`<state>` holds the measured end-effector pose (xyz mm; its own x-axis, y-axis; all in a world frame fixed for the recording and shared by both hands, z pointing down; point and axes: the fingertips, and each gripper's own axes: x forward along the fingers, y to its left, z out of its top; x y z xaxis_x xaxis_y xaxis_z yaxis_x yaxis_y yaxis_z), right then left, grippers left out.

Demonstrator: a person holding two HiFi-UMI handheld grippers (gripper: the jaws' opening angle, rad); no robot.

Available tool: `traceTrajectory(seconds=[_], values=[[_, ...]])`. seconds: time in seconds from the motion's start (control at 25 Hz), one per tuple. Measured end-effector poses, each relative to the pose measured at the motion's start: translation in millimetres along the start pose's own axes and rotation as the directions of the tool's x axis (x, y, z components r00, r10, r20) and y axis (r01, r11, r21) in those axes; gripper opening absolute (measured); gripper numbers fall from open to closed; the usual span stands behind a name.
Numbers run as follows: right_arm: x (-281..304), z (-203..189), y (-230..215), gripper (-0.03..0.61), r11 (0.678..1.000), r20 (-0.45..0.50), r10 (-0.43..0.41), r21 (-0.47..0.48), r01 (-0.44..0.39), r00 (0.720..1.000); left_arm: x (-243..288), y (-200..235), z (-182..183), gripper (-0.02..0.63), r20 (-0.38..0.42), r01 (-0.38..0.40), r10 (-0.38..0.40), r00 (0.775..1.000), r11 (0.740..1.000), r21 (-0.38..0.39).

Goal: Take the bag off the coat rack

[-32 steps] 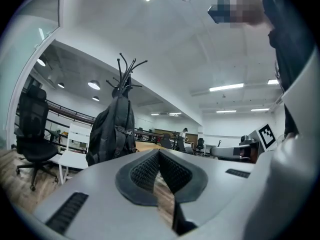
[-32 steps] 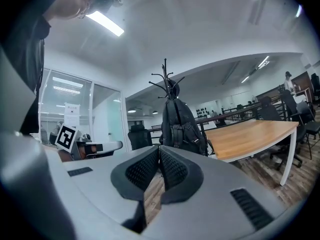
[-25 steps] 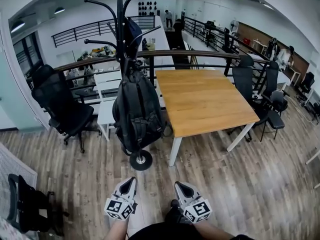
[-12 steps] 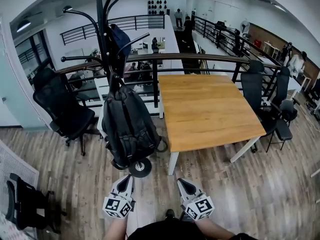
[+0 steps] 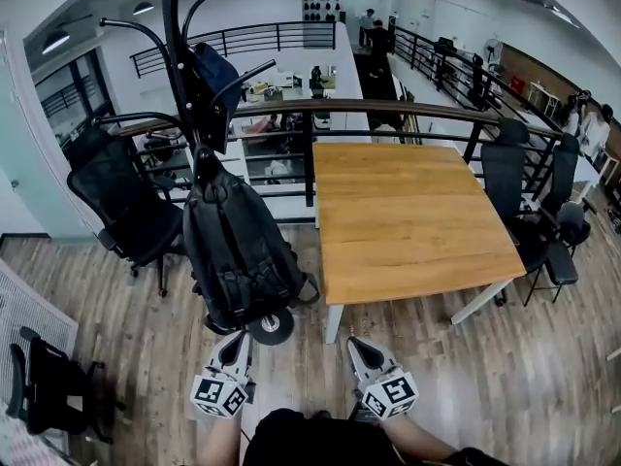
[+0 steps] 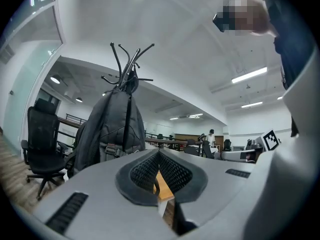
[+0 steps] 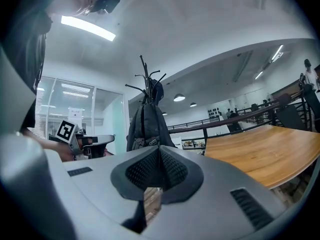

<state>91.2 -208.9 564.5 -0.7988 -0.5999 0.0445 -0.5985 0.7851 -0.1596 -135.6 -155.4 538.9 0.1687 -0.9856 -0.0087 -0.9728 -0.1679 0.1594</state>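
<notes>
Change since a second ago: I am closer to the coat rack [image 5: 176, 56]. It has slid left and nearer in the head view, and its round base now sits just beyond my left gripper.
Left gripper [image 5: 236, 342]: jaws closed together with nothing between them, as they were before. It points level at the backpack, near it but not touching.
Right gripper [image 5: 355, 346]: jaws also pressed shut and empty. It is level beside the left one and aims past the right side of the backpack toward the table's near corner.
Backpack [image 5: 238, 250]: black, hanging upright from a hook on the coat rack, with its bottom just above the base. In the left gripper view it fills the left half of the scene ahead.
Backpack contents: I cannot tell, since the outside shows only straps and buckles.
Upper hook: a dark blue item [image 5: 215, 71] hangs there, above and behind the backpack.
Wooden table [image 5: 408, 212]: right of the rack, with a bare top.
Office chair [image 5: 121, 197]: black, on the far left side of the rack.
</notes>
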Motion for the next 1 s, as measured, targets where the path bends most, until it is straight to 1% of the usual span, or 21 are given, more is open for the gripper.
traceTrajectory(seconds=[0.16,0.28,0.4,0.52,0.72,0.8,0.84,0.88,0.92,1.0], values=[[6.4,-1.3,-11.8,0.032,1.000,-0.003,0.001,0.001,-0.001,1.000,2.8,8.2,8.3,0.015,0.010,-0.046,0.046,0.999,0.999,0.010],[15.2,-2.6,-18.1,0.032,1.000,-0.006,0.010,0.003,-0.010,1.000,3.8,18.3,17.5,0.015,0.020,-0.082,0.082,0.996,0.996,0.038],[29.5,-4.6,-22.2,0.032,0.999,-0.013,0.032,-0.004,-0.032,0.999,5.1,32.5,24.5,0.015,0.032,-0.120,0.119,0.992,0.992,0.033],[49.3,-2.3,-29.1,0.032,0.999,-0.026,0.049,-0.003,-0.049,0.998,7.6,45.1,33.2,0.017,0.060,-0.133,0.131,0.990,0.991,0.020],[84.6,14.5,-39.1,0.035,0.994,-0.005,0.101,-0.032,-0.101,0.995,12.4,69.0,48.6,0.017,0.089,-0.192,0.188,0.978,0.981,0.035],[103.2,23.5,-44.3,0.048,0.992,0.008,0.121,-0.042,-0.121,0.993,17.1,80.6,53.1,0.021,0.097,-0.217,0.213,0.972,0.976,0.029],[113.7,27.7,-47.1,0.068,0.990,0.010,0.133,-0.045,-0.132,0.991,20.6,86.2,54.6,0.027,0.098,-0.226,0.223,0.970,0.974,0.022],[124.4,32.1,-49.3,0.100,0.988,0.010,0.145,-0.048,-0.145,0.989,24.3,91.4,56.2,0.045,0.098,-0.233,0.231,0.968,0.972,0.014],[134.8,37.0,-50.5,0.115,0.986,0.011,0.158,-0.051,-0.158,0.987,27.8,95.9,58.2,0.064,0.096,-0.239,0.237,0.967,0.971,0.007],[153.4,48.7,-50.9,0.118,0.981,0.015,0.184,-0.061,-0.183,0.983,33.3,103.0,65.3,0.091,0.095,-0.249,0.247,0.964,0.969,0.002]])
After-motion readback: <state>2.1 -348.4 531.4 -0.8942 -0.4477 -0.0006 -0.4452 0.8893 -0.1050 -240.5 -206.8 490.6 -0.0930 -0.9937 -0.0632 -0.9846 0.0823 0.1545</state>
